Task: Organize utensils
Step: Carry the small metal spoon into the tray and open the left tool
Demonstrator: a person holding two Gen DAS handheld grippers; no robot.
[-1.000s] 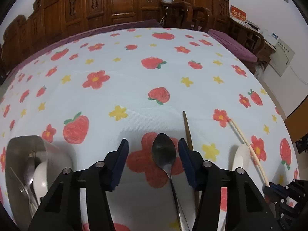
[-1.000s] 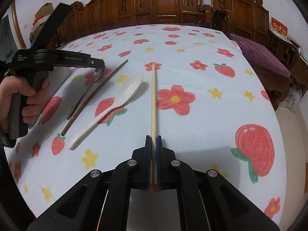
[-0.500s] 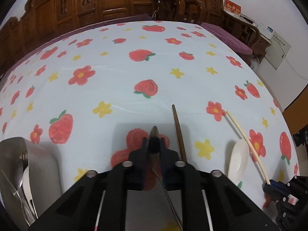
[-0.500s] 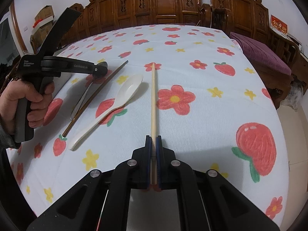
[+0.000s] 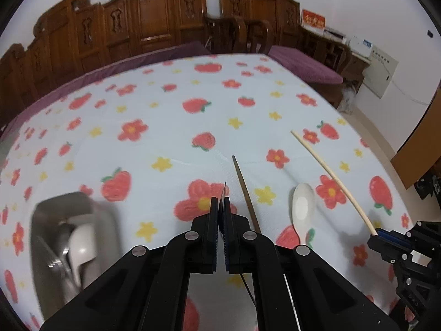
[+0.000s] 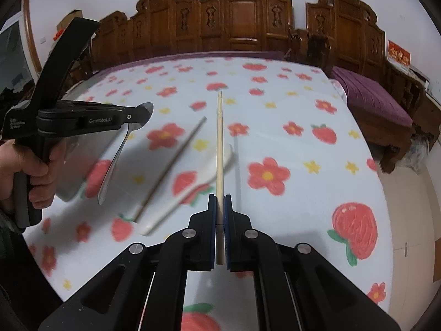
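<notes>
My left gripper (image 5: 220, 202) is shut on the bowl of a metal spoon (image 6: 113, 169). The spoon hangs clear of the cloth, handle down, as the right wrist view shows under that left gripper (image 6: 142, 113). My right gripper (image 6: 219, 207) is shut on the thick end of a pale chopstick (image 6: 219, 143), which juts forward above the table; the left wrist view shows this pale chopstick (image 5: 332, 178) too. A dark chopstick (image 5: 245, 193) and a white ceramic spoon (image 5: 301, 209) lie on the cloth between the grippers.
A steel container (image 5: 46, 220) holding several utensils stands at the table's left. The flowered tablecloth (image 5: 165, 104) stretches far ahead. Carved wooden chairs (image 6: 242, 19) line the far edge. A person's hand (image 6: 24, 171) holds the left gripper's handle.
The left gripper's jaws closed on the metal spoon's bowl and raised it off the cloth. The right gripper lifted the pale chopstick off the table.
</notes>
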